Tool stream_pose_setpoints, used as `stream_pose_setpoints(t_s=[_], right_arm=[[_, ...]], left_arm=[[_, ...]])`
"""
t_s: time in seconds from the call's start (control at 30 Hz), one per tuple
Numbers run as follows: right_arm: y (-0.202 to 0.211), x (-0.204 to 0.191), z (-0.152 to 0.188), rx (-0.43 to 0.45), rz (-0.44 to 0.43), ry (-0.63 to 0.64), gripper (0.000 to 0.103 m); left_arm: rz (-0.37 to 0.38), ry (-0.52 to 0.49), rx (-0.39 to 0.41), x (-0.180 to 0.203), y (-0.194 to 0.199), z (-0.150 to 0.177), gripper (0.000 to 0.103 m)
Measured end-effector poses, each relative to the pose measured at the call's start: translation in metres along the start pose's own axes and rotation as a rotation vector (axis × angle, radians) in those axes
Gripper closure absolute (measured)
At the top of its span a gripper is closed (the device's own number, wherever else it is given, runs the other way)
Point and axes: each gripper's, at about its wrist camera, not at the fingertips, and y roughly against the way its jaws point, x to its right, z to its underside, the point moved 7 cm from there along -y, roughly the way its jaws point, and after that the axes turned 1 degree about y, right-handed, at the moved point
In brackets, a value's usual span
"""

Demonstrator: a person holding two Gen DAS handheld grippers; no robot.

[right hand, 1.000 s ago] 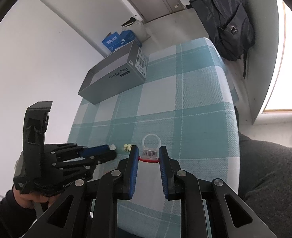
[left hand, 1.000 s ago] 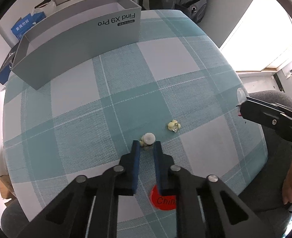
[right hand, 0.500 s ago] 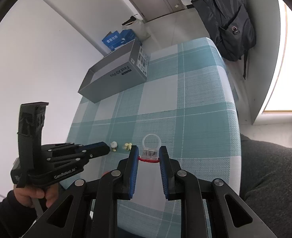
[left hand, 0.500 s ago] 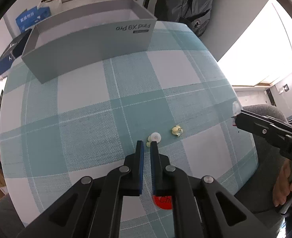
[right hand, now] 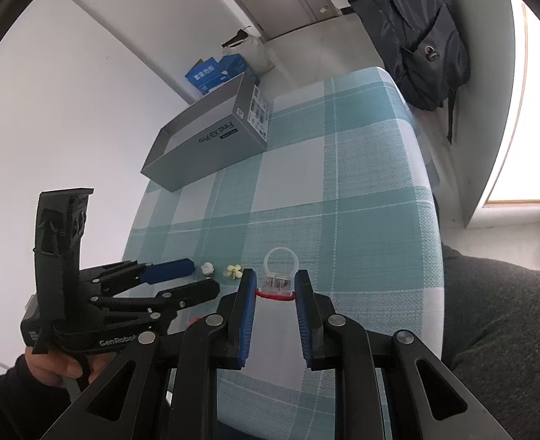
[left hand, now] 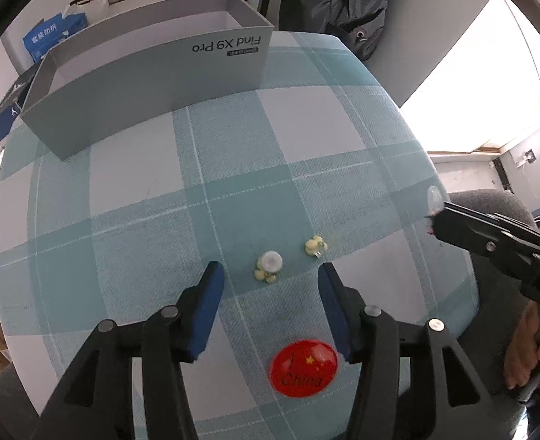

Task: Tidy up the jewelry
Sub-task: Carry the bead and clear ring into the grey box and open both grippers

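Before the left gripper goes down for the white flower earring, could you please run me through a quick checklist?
1. Left gripper jaws just opened, nothing between them: ok.
2. White flower earring lies ahead, between the fingertips' line: ok.
3. Yellow flower earring lies apart from it: ok.
4. Right gripper shut on clear plastic ring: ok.
5. Grey phone box open-topped: ok.
6. Box contents: cannot tell.

White walls (right hand: 68, 84), bright window (left hand: 489, 84) (overexposed) — dark backpack (right hand: 423, 33) beyond.

Both wrist views look down on the checked tablecloth (left hand: 233, 168).
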Motion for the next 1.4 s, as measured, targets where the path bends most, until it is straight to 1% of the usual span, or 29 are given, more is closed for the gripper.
stream_pose_setpoints(t_s=[0.17,0.23,0.27,0.3,0.33,0.47,0.63,0.77,0.87,0.93,1.03,1.17,1.23,1.4], right_arm=[[0.001,0.001,0.0,0.001,-0.001,-0.003,0.082],[0.001,0.001,0.0,0.001,-0.004,-0.007,0.082],[0.001,0.002,0.0,0.0,-0.005,-0.009,0.082],[0.001,0.001,0.0,0.0,-0.007,-0.009,0.082],[0.001,0.001,0.0,-0.002,-0.008,-0.009,0.082],[0.001,0.0,-0.001,-0.006,-0.005,0.001,0.082],[0.002,-0.007,-0.009,0.003,-0.025,0.016,0.082],[0.001,-0.015,-0.026,0.013,-0.077,-0.001,0.082],[0.0,-0.024,-0.047,0.03,-0.116,-0.002,0.082],[0.0,-0.033,-0.061,0.04,-0.135,0.011,0.082],[-0.002,-0.051,-0.09,0.058,-0.17,0.047,0.082],[-0.008,-0.074,-0.122,0.07,-0.207,0.088,0.082],[-0.011,-0.086,-0.137,0.075,-0.226,0.107,0.083],[-0.028,-0.115,-0.173,0.082,-0.24,0.173,0.083]], left_arm=[[0.003,-0.002,0.039,-0.003,0.003,-0.006,0.057],[0.012,-0.023,0.043,0.0,0.003,-0.006,0.077],[0.005,-0.044,0.036,0.001,0.002,-0.006,0.094],[-0.001,-0.056,0.03,0.002,0.001,-0.005,0.095],[-0.009,-0.071,0.035,0.003,0.001,-0.005,0.095],[-0.013,-0.073,0.044,0.003,0.003,-0.006,0.096],[-0.002,-0.044,0.104,-0.005,0.023,-0.017,0.096],[0.013,-0.006,0.169,-0.017,0.049,-0.033,0.096],[0.054,0.039,0.211,-0.028,0.066,-0.05,0.096],[0.064,0.067,0.243,-0.039,0.08,-0.064,0.096],[0.066,0.093,0.266,-0.051,0.088,-0.082,0.096],[0.046,0.119,0.28,-0.063,0.085,-0.108,0.096],[0.049,0.137,0.287,-0.07,0.086,-0.116,0.096],[0.051,0.156,0.299,-0.082,0.084,-0.128,0.096]])
